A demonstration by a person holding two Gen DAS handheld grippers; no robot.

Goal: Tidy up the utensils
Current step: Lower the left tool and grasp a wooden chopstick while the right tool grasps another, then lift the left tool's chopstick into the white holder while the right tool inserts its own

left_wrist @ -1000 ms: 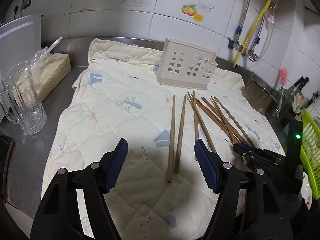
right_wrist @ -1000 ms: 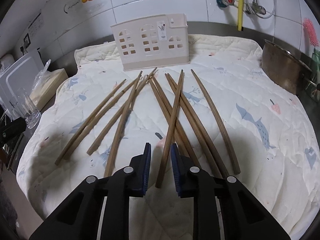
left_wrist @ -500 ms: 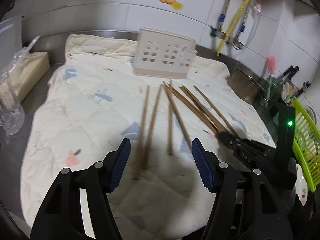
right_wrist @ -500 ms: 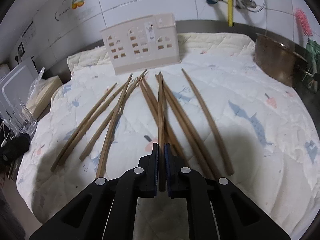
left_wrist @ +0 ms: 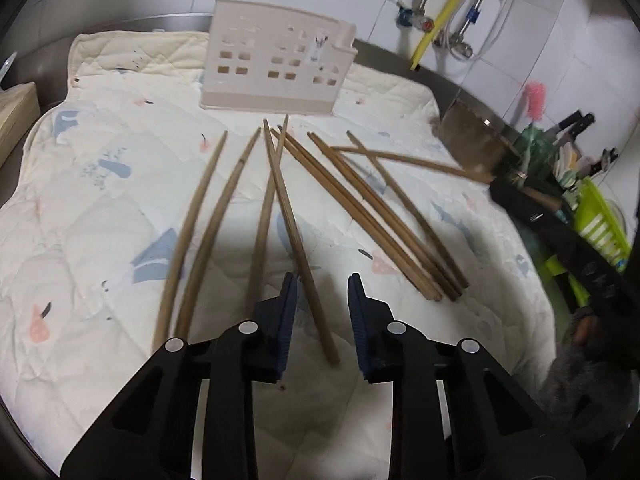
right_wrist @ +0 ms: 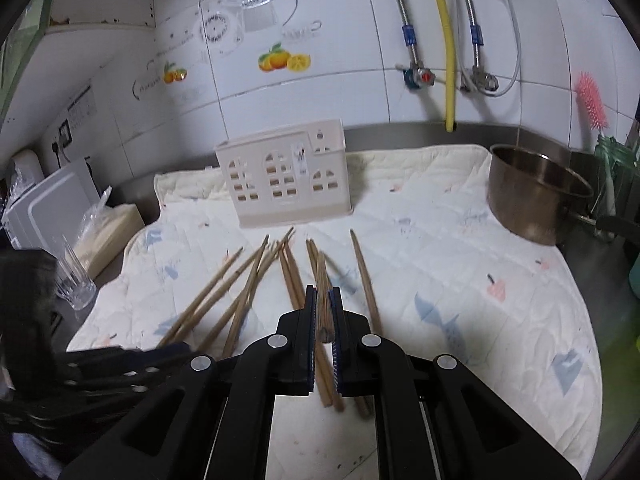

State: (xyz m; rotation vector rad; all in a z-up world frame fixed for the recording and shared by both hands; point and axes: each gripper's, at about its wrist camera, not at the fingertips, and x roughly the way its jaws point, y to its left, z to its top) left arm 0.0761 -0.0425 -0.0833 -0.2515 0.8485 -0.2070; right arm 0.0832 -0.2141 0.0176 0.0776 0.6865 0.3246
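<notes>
Several wooden chopsticks [left_wrist: 224,216] lie fanned on a quilted cream mat [left_wrist: 100,208] in front of a beige utensil holder [left_wrist: 276,60]. My left gripper [left_wrist: 322,284] is open low over the mat, its jaws either side of one chopstick [left_wrist: 298,240]. My right gripper [right_wrist: 323,300] is shut on a chopstick [right_wrist: 322,276] and holds it lifted above the others, pointing toward the holder [right_wrist: 284,178]. That raised chopstick shows in the left wrist view [left_wrist: 408,160], with the right gripper [left_wrist: 532,208] at the right.
A steel pot [right_wrist: 536,196] stands at the mat's right edge, with a pink brush [right_wrist: 592,100] and a green rack [left_wrist: 600,228] beyond. A glass mug [right_wrist: 74,280] and a tissue box [right_wrist: 108,232] are at the left. Taps and hoses [right_wrist: 440,40] hang on the tiled wall.
My right gripper closed on a chopstick and lifted it off the mat. My left gripper moved right and forward and narrowed its jaws around another chopstick.
</notes>
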